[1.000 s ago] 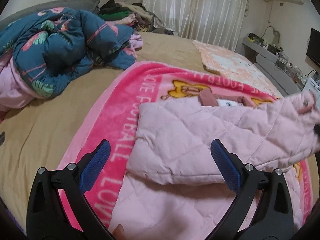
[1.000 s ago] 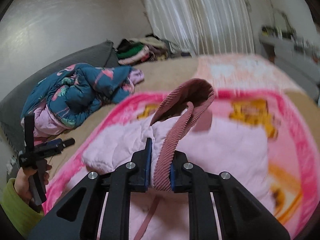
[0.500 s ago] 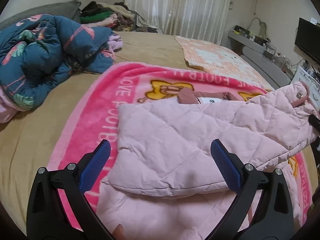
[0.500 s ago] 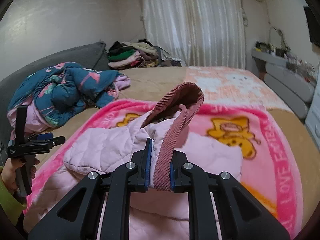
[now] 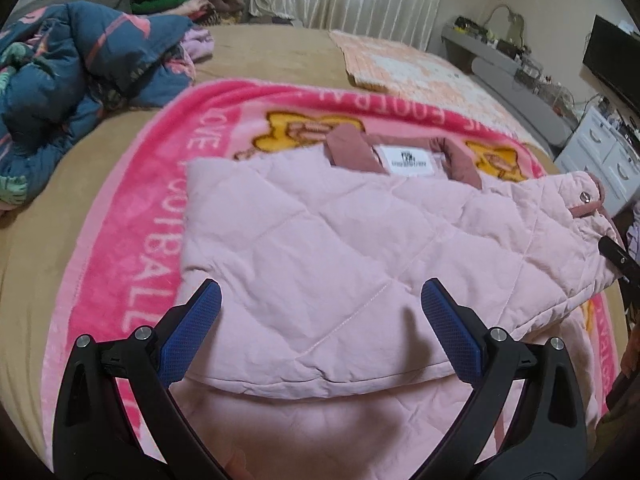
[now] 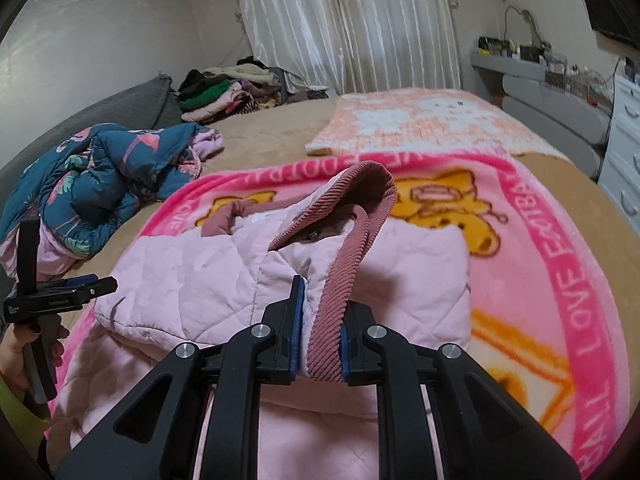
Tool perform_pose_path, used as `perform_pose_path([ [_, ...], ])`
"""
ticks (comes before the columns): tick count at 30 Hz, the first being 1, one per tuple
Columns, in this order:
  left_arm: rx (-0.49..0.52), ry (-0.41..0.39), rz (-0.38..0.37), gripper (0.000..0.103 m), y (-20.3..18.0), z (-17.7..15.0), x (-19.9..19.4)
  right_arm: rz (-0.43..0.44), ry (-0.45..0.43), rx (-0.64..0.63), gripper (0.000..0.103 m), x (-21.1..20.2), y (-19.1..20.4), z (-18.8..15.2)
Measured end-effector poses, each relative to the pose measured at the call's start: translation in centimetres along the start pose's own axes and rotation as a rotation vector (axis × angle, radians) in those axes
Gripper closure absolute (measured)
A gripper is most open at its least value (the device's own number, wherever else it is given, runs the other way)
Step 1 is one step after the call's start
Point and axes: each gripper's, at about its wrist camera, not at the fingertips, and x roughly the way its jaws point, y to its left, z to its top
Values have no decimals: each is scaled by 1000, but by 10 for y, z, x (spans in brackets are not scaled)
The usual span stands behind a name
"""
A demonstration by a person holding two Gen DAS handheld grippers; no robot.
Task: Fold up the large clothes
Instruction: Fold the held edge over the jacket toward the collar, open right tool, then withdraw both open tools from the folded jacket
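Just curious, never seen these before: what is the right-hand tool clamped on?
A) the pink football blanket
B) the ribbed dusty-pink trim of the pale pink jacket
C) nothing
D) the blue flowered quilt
B: the right tool is shut on the ribbed trim of the pink jacket.

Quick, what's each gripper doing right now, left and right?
Left gripper: open, holding nothing, above the pink jacket.
Right gripper: shut on the jacket's ribbed cuff.

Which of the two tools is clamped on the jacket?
The right tool: its jaws pinch the jacket's ribbed cuff. The left tool hangs open above it.
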Motion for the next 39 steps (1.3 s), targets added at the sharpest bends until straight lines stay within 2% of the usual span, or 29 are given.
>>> perform_pose_path([
  [4, 21, 47, 2, 9, -5, -8, 15, -23, 37, 23, 83, 7, -4, -3],
  [6, 32, 55, 10, 9, -7, -11, 19, -52, 52, 31, 71, 8, -7, -5],
  [7, 35, 60, 10, 9, -7, -12, 21, -76, 56, 27, 68, 8, -7, -5],
  [9, 38, 69, 7, 9, -6, -13, 24, -142, 47, 12, 55, 3, -5, -6],
  [12, 35, 82, 3, 9, -4, -15, 29, -177, 12, 16, 45, -8, -2, -3],
  [16, 64, 110, 27, 9, -7, -21, 38, -131, 8, -38, 38, -8, 21, 5],
  [22, 61, 123, 35, 8, -7, -24, 47, -66, 88, -221, 29, 29, 84, 10],
  [26, 57, 124, 29, 8, -5, -25, 47, -56, 146, -248, 20, 55, 107, 9],
  [30, 55, 123, 25, 8, -5, -25, 48, -78, 247, -202, 17, 87, 106, 3],
  [33, 56, 121, 23, 8, -6, -26, 50, -82, 373, -135, 13, 117, 90, -13],
  [39, 73, 115, 36, 8, -9, -30, 54, -105, 354, -146, 9, 135, 86, -34],
])
